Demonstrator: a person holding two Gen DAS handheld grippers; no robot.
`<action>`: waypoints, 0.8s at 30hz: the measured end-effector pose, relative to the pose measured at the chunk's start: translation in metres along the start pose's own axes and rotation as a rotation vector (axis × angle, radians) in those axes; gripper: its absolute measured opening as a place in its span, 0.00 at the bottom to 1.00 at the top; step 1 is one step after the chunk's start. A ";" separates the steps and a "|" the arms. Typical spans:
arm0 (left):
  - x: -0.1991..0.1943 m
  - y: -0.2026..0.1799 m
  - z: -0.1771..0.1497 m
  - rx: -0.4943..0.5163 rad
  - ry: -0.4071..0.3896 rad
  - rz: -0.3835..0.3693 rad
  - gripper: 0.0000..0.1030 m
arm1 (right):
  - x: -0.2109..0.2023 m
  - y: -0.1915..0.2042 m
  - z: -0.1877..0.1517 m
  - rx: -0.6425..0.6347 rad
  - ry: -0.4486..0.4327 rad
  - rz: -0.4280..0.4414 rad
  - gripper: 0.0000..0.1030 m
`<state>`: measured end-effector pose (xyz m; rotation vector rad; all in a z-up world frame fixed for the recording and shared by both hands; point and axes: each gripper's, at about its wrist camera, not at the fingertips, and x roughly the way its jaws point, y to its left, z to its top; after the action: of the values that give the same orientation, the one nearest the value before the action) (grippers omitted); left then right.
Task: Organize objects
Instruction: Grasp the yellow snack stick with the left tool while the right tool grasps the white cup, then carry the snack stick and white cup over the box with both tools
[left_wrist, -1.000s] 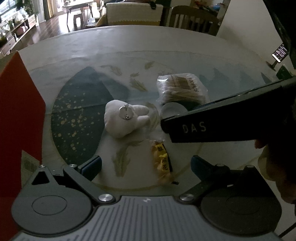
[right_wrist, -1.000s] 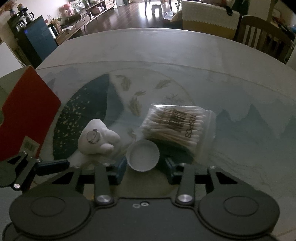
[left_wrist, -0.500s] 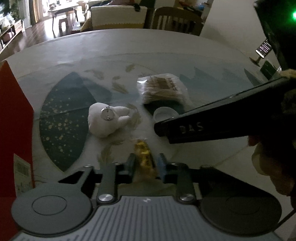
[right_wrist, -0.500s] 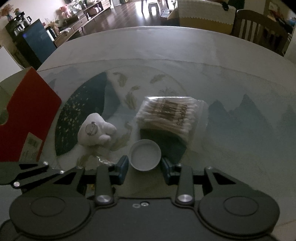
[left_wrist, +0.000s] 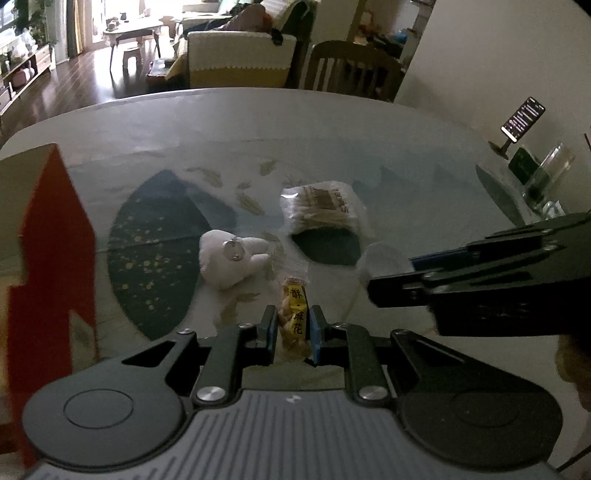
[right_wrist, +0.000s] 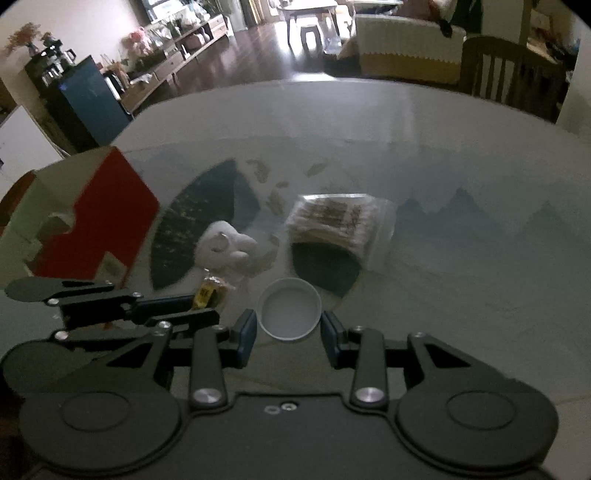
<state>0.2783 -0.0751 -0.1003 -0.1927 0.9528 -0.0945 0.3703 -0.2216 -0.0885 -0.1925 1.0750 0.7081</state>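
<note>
My left gripper (left_wrist: 293, 328) is shut on a yellow snack packet (left_wrist: 294, 317), held just above the glass table (left_wrist: 258, 125). From the right wrist view, the same packet (right_wrist: 208, 293) pokes out of the left gripper (right_wrist: 201, 304). My right gripper (right_wrist: 289, 332) is shut on a small white round lid (right_wrist: 289, 308), its pads touching both sides. That lid (left_wrist: 380, 258) looks blurred at the tip of the right gripper (left_wrist: 388, 284). A white plush toy (left_wrist: 231, 258) and a bag of cotton swabs (left_wrist: 325, 208) lie on the table beyond both grippers.
An open red cardboard box (left_wrist: 48, 258) stands at the left edge, close to the left gripper. A phone on a stand (left_wrist: 522, 118) and a glass (left_wrist: 546, 177) sit at the far right. A wooden chair (right_wrist: 509, 70) stands behind the table.
The left gripper went from wide open to shut on the snack packet. The right fingers narrowed onto the white lid. Both grippers have risen a little with their objects.
</note>
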 end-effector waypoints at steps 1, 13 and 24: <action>-0.005 0.001 0.000 -0.004 -0.005 0.000 0.16 | -0.005 0.002 0.000 -0.005 -0.008 0.002 0.36; -0.062 0.017 0.002 -0.033 -0.057 0.008 0.16 | -0.053 0.046 0.004 -0.083 -0.079 0.017 0.36; -0.109 0.056 -0.001 -0.075 -0.105 0.039 0.16 | -0.067 0.096 0.013 -0.158 -0.114 0.046 0.36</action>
<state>0.2141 -0.0026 -0.0255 -0.2462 0.8558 -0.0120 0.3020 -0.1714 -0.0068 -0.2601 0.9176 0.8370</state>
